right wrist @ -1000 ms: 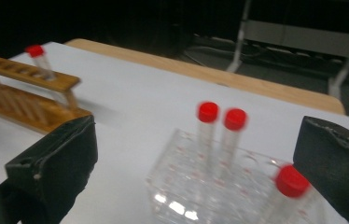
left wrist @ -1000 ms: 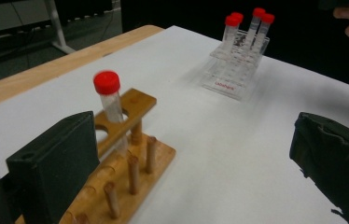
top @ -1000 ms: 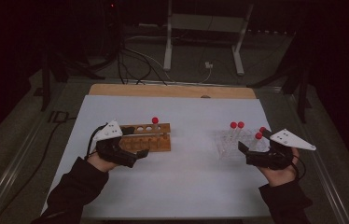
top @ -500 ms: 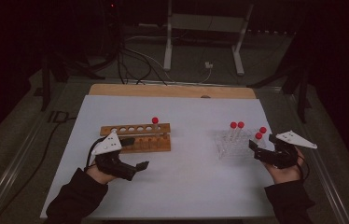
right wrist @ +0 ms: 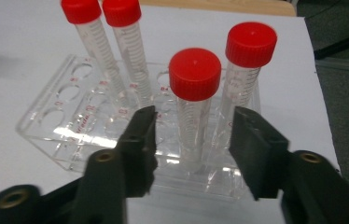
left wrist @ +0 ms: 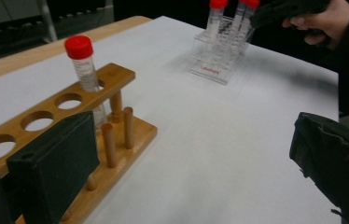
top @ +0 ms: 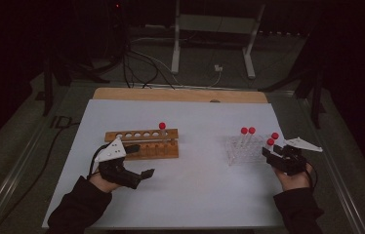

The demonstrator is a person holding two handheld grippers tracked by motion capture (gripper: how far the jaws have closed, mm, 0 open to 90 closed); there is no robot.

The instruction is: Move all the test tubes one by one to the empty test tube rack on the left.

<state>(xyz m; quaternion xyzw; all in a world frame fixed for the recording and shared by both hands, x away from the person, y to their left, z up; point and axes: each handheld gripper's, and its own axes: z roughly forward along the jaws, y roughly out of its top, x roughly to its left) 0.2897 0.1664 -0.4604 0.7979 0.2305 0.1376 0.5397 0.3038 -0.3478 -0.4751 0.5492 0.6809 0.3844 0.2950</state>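
1. While the right gripper point(right wrist: 191, 140) stands at the near right end of the clear tube rack point(right wrist: 70, 135), its jaws sit on either side of the nearest red-capped tube point(right wrist: 194, 107); they have just been closing, yet a gap shows on both sides of the tube, so nothing is pinched.
2. That tube stands upright in the clear rack, just beside a second capped tube point(right wrist: 245, 79) to its right; two more capped tubes point(right wrist: 112, 51) stand farther back on the left.
3. In the high view the clear rack point(top: 244, 151) sits on the right half of the white bench point(top: 200, 185), with the right gripper point(top: 274, 155) at its right end.
4. The left gripper point(top: 139, 163) rests in front of the wooden rack point(top: 141, 144), jaws spread wide and holding nothing.
5. One red-capped tube point(left wrist: 86, 70) stands upright in the end hole of the wooden rack point(left wrist: 116, 112); the other holes in view are open.
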